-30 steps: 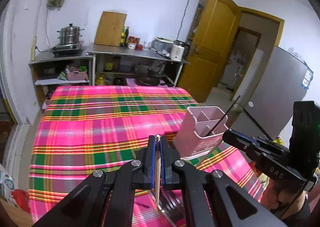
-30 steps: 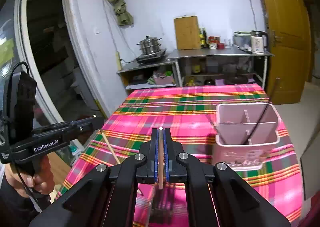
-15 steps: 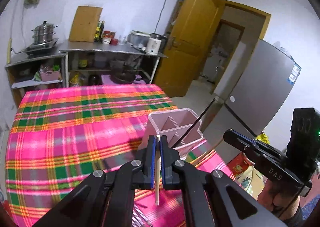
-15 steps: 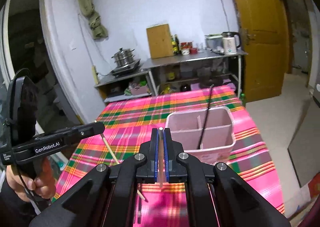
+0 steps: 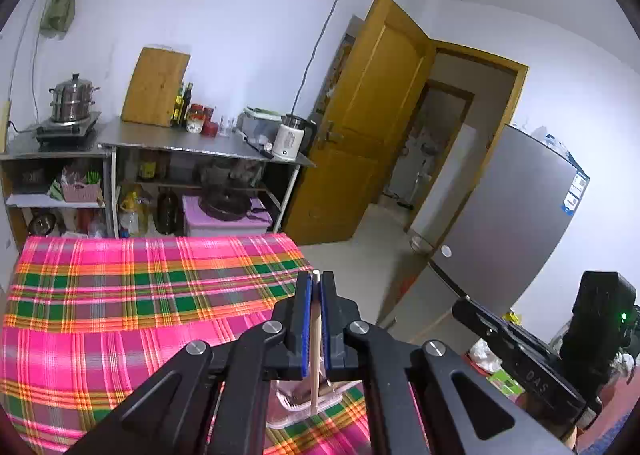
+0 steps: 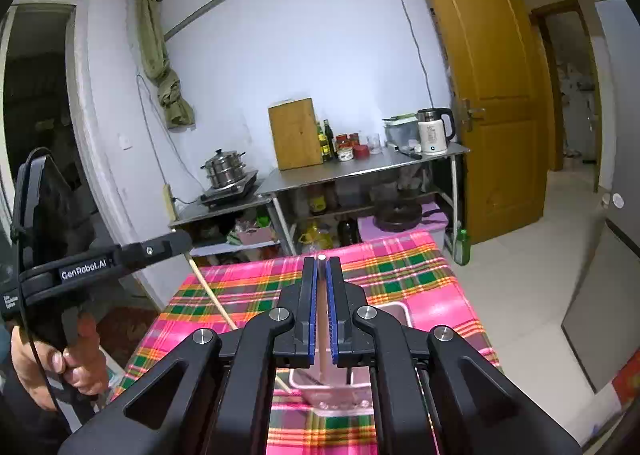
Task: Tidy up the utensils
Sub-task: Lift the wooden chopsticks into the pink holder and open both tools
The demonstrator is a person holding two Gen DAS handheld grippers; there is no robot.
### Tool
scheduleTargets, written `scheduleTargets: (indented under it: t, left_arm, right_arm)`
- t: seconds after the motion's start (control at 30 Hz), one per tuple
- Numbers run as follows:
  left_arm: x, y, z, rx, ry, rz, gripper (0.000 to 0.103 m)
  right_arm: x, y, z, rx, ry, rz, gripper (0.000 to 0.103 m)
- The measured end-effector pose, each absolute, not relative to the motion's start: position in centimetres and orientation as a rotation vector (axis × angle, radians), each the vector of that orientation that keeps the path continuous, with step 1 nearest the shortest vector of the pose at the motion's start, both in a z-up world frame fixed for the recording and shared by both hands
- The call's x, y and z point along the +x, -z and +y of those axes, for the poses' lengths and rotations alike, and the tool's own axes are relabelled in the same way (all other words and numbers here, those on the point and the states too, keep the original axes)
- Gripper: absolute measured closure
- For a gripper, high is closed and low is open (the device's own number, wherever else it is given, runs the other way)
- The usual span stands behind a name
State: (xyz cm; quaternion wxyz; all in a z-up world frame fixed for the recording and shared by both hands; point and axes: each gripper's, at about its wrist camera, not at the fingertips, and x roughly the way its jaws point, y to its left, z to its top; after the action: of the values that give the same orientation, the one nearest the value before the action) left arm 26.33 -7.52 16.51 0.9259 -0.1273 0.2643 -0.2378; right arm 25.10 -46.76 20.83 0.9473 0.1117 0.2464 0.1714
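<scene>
We note left gripper (image 5: 315, 319) clamped on pale wooden chopstick (image 5: 315, 355), right gripper (image 6: 320, 311) clamped on second wooden chopstick (image 6: 322, 335). Pink plastic divided utensil holder (image 6: 394, 313) sits lower centre on plaid-covered worktop (image 6: 400, 267). We advise: centre each tip over compartment, lower vertically, then release.

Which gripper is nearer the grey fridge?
Right. The right gripper is on the fridge side of the left gripper, which holds its chopstick over the plaid table, farther away.
</scene>
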Motion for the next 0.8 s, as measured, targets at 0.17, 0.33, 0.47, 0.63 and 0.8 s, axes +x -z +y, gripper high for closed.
scheduleTargets:
  t: [0.17,0.33,0.47,0.63,0.8]
  left_arm:
    - [28.4,-15.4,-8.4,-0.251,0.476,0.543,0.099]
    - [29.8,-12.3,-9.1,-0.240,0.473,0.584,0.099]
    - [30.1,-10.2,-9.5,-0.219,0.474,0.617,0.099]
    - [30.0,-8.6,-9.8,-0.199,0.476,0.636,0.099]
    - [29.7,-7.8,-9.6,-0.191,0.476,0.651,0.099]
  right_arm:
    - [26.3,-19.4,-46.5,0.224,-0.338,0.515,0.098]
    - [27.0,-17.2,-45.7,0.211,-0.330,0.554,0.098]
    - [27.5,-15.3,-45.3,0.203,-0.332,0.591,0.098]
    - [28.0,-13.2,-44.8,0.199,-0.336,0.637,0.098]
    - [27.9,-12.7,-45.2,0.216,-0.337,0.633,0.098]
